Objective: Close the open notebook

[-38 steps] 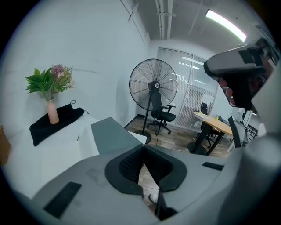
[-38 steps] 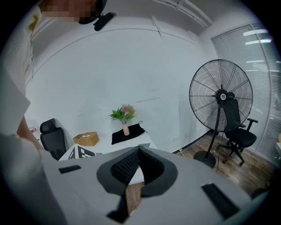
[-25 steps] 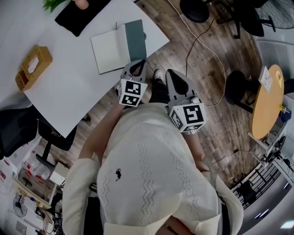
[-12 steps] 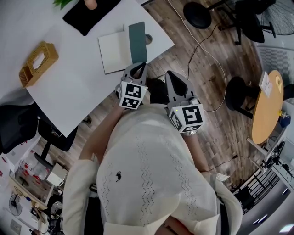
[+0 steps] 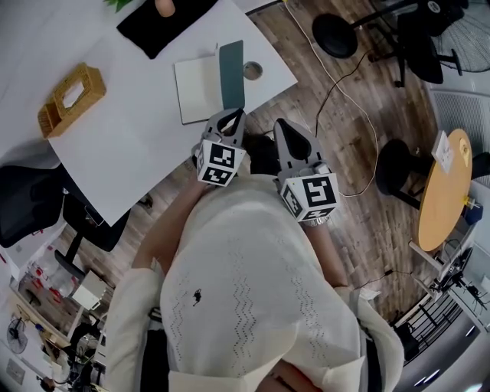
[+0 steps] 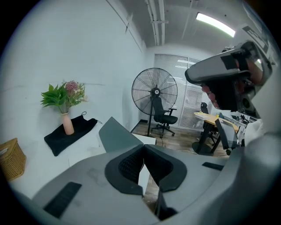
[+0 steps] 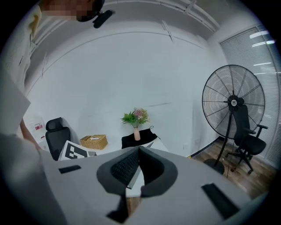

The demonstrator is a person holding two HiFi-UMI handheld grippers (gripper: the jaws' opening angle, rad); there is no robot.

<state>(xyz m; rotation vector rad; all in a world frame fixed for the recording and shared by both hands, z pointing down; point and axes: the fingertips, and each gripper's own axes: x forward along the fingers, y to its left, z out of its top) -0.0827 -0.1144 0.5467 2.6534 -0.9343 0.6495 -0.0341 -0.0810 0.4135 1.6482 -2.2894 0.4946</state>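
The open notebook (image 5: 200, 88) lies near the white table's front corner, pale page on the left and dark green cover (image 5: 232, 70) on the right. In the left gripper view the cover (image 6: 115, 133) shows just beyond the jaws. My left gripper (image 5: 232, 116) hovers at the table edge just short of the notebook, shut and empty (image 6: 144, 147). To its right my right gripper (image 5: 285, 125) is over the wooden floor beside the table corner. Its jaws meet with nothing between them (image 7: 138, 150).
On the white table (image 5: 138, 145) stand a wicker basket (image 5: 71, 98) at the left and a black cloth (image 5: 164, 21) with a vase at the back. A round grommet (image 5: 251, 70) sits beside the notebook. Office chairs (image 5: 31, 210), a cable (image 5: 348, 115) and a standing fan (image 6: 154, 94) are around.
Both grippers have edged closer to the table edge and the notebook, which now lies nearer to them in the head view. Both stay shut.
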